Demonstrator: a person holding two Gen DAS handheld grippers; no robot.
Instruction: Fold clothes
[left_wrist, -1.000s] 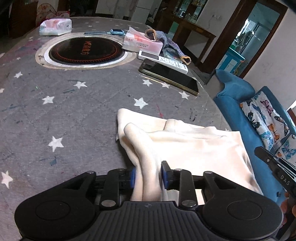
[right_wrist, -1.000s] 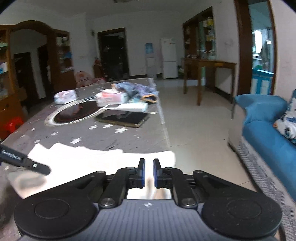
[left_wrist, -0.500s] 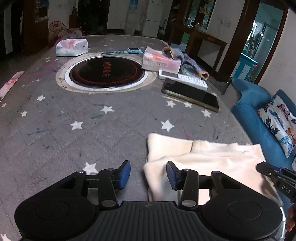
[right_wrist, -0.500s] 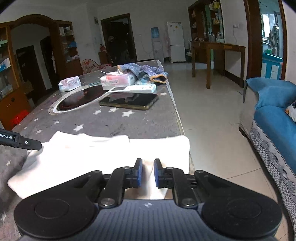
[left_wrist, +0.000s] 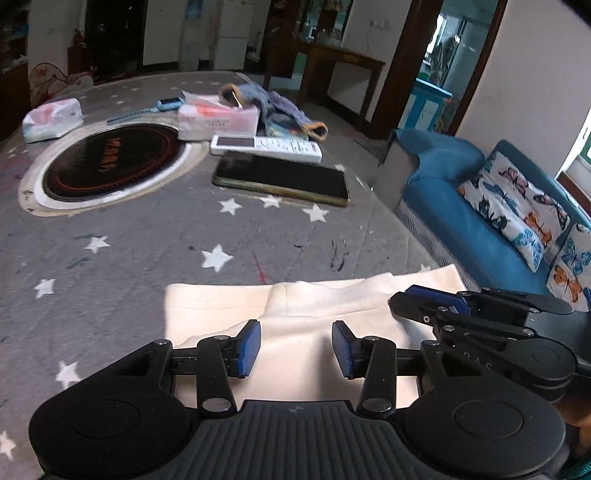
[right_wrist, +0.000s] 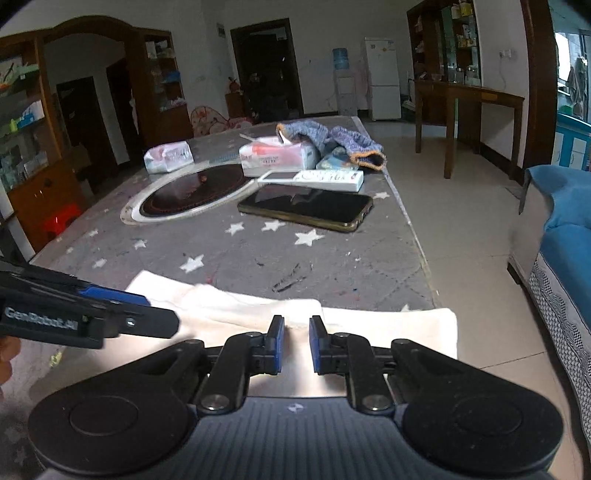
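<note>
Folded cream fabric garment (left_wrist: 317, 314) flat at the near edge of the grey star-patterned worktop (left_wrist: 147, 236), left gripper (left_wrist: 296, 349) spread above it (gripping nothing), right gripper (right_wrist: 296, 345) slightly parted, just opening, empty.

Star-print table (left_wrist: 110, 229) w/ cream garment (left_wrist: 295, 306), phone (left_wrist: 284, 179)
</note>
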